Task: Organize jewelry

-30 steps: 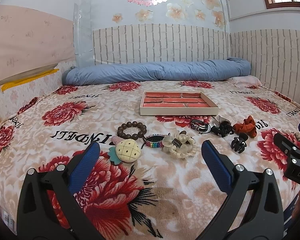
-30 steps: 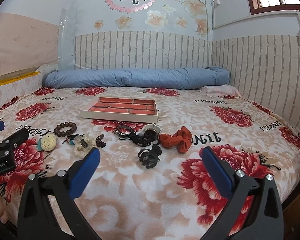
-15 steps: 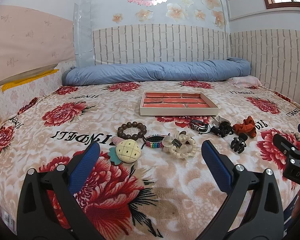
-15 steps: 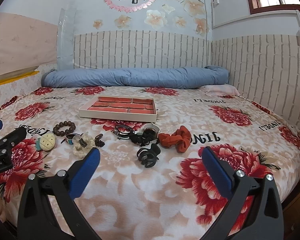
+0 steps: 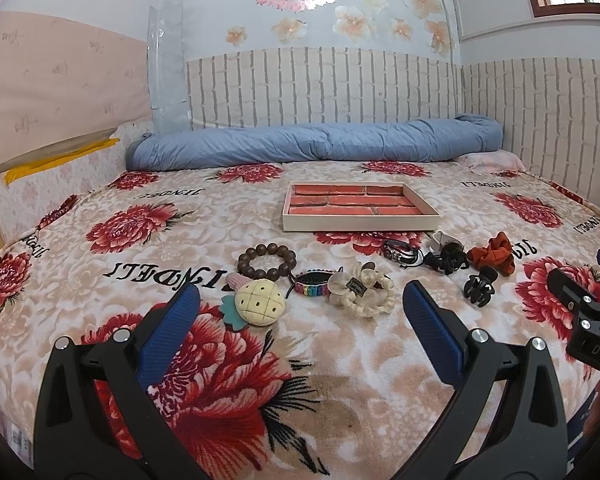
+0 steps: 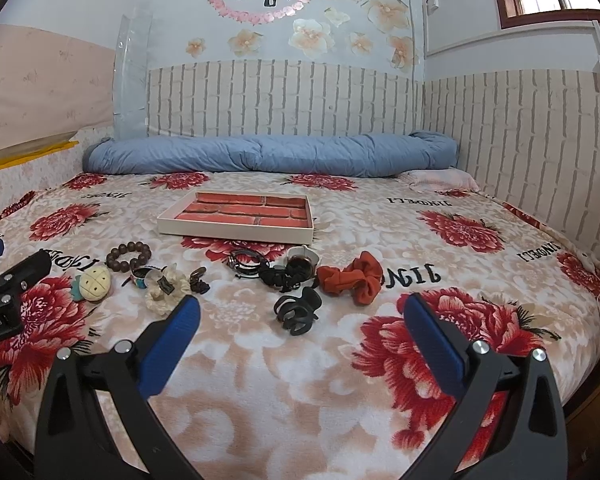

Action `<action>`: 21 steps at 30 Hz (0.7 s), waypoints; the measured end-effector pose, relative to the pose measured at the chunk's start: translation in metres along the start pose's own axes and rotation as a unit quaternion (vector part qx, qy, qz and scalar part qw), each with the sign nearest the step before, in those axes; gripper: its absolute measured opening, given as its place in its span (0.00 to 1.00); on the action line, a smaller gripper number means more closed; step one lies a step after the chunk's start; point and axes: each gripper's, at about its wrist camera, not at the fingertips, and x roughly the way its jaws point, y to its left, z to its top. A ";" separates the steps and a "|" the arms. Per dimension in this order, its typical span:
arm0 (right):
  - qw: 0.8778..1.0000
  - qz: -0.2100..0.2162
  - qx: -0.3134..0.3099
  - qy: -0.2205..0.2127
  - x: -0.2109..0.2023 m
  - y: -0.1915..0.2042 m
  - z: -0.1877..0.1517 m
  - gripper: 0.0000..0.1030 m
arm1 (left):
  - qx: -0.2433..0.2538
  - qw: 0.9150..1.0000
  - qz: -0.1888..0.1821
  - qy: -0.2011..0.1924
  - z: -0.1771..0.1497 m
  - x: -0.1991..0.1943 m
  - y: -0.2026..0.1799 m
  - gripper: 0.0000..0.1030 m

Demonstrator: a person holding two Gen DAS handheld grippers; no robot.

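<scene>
A shallow white tray (image 5: 360,224) (image 6: 236,233) with a brick-patterned bottom sits on the floral bedspread. In front of it lies a row of accessories: a brown bead bracelet (image 5: 266,266) (image 6: 128,256), a cream pineapple-shaped clip (image 5: 259,302) (image 6: 95,283), a rainbow band (image 5: 313,282), a cream flower scrunchie (image 5: 362,289) (image 6: 165,289), a dark bracelet (image 5: 398,249) (image 6: 244,260), a black claw clip (image 5: 480,285) (image 6: 298,309) and an orange scrunchie (image 5: 494,253) (image 6: 350,277). My left gripper (image 5: 298,322) is open, just short of the pineapple clip. My right gripper (image 6: 300,326) is open, just short of the black claw clip.
A rolled blue duvet (image 5: 316,144) (image 6: 268,156) lies along the brick-pattern wall at the back. A pink pillow (image 6: 440,178) sits at the far right corner. The bed's right edge (image 6: 592,380) drops off near my right gripper. Bare bedspread lies around the tray.
The right wrist view has crept slightly forward toward the accessories. The left gripper has hardly moved, and both stay open.
</scene>
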 end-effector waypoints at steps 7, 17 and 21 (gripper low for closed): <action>1.000 0.000 0.002 0.001 0.001 -0.001 0.000 0.96 | 0.000 1.000 0.000 0.001 0.000 0.000 0.000 0.95; 1.000 0.001 0.003 0.004 0.002 0.000 -0.003 0.96 | 0.002 1.000 -0.001 0.005 -0.001 0.000 0.001 0.95; 1.000 0.004 0.003 0.008 0.005 0.001 -0.006 0.96 | 0.003 1.000 -0.004 0.010 -0.004 0.006 0.000 0.95</action>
